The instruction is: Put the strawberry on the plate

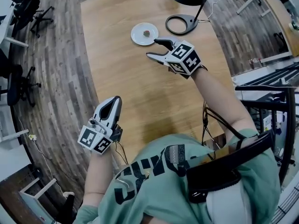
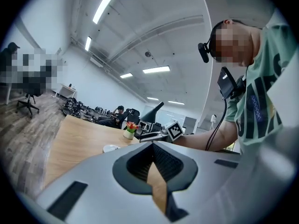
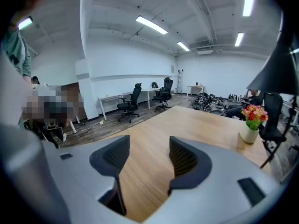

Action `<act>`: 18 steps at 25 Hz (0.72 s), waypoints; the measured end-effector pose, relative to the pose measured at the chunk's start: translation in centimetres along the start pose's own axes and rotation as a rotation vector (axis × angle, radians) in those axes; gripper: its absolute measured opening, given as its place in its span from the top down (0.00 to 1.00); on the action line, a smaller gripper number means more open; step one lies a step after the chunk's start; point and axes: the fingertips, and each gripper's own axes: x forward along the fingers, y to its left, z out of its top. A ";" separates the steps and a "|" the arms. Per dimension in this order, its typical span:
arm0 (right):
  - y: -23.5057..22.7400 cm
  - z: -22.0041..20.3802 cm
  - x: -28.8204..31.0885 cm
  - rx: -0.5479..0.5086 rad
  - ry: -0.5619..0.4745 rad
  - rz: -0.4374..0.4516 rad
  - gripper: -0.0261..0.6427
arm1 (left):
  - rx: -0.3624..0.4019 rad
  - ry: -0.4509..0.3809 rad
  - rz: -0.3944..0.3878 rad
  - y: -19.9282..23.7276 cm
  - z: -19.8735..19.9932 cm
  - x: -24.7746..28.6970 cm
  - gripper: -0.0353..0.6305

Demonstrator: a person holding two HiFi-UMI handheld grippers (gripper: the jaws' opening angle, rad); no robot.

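Observation:
A small strawberry (image 1: 146, 32) lies on the white plate (image 1: 139, 38) at the far middle of the wooden table. My right gripper (image 1: 153, 49) hovers just in front of the plate, to its right, open, with nothing between its fingers; the right gripper view shows only bare table between the pads (image 3: 117, 155). My left gripper (image 1: 112, 107) hangs near the table's left front edge, far from the plate, shut and holding nothing. In the left gripper view (image 2: 153, 146) the plate (image 2: 111, 148) is a small white disc far off.
A black lamp with a ring base (image 1: 182, 24) stands behind the plate to the right. A small vase of flowers (image 3: 250, 125) sits on the table's far side. Office chairs (image 1: 21, 8) and other desks stand on the wood floor around the table.

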 end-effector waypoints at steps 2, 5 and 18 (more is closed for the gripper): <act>2.1 0.6 -0.8 0.008 0.003 -0.009 0.56 | 0.003 -0.014 0.004 -0.3 0.7 -3.1 0.94; 5.6 1.1 -2.3 0.036 0.010 -0.011 0.56 | 0.003 -0.023 0.013 -1.3 1.2 -7.8 0.94; 14.4 4.3 -12.9 -0.013 -0.112 0.017 0.95 | -0.026 -0.045 0.071 -8.4 -0.7 -17.4 0.94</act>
